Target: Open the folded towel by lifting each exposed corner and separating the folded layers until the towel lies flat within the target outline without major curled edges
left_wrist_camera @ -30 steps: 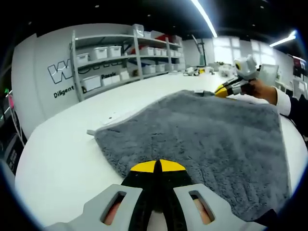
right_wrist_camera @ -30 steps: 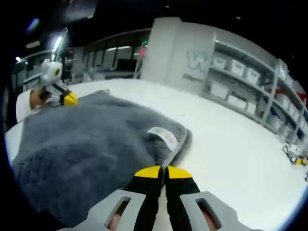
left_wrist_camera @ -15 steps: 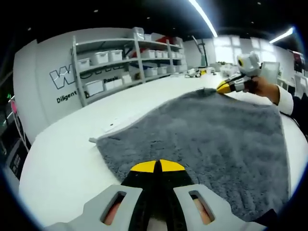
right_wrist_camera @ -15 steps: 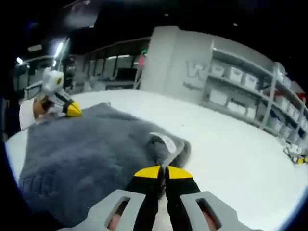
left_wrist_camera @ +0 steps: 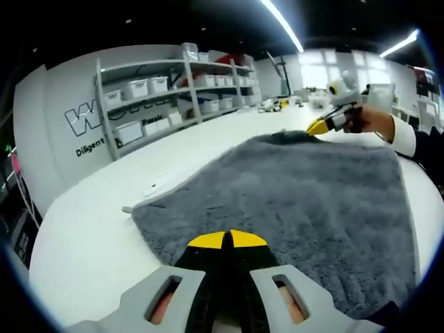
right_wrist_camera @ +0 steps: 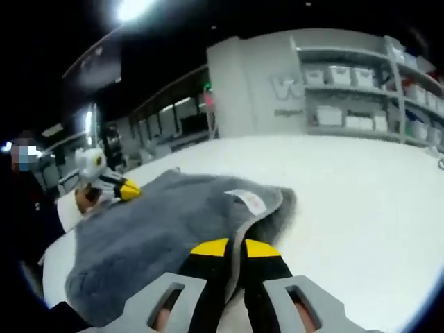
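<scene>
At the near edge of the white table (left_wrist_camera: 83, 229), my left gripper (left_wrist_camera: 226, 239) pinches the grey towel (left_wrist_camera: 298, 187) with jaws closed on its hem. Across the cloth, my right gripper (right_wrist_camera: 234, 248) clamps the opposite corner, where a white label (right_wrist_camera: 250, 201) curls upward. Beyond stand shelves (left_wrist_camera: 173, 90) of storage bins (left_wrist_camera: 132, 88) against the wall.

The left gripper (left_wrist_camera: 227, 240) has two black jaws capped with yellow tips, rising from light grey mounts with slotted cut-outs. The right gripper (right_wrist_camera: 236, 248) looks the same: black jaws, yellow tips, grey slotted mounts. Behind the right gripper's yellow tip, the person's hand (left_wrist_camera: 372, 122) emerges from a white cuff (left_wrist_camera: 402, 135) under a dark sleeve (left_wrist_camera: 429, 147).
</scene>
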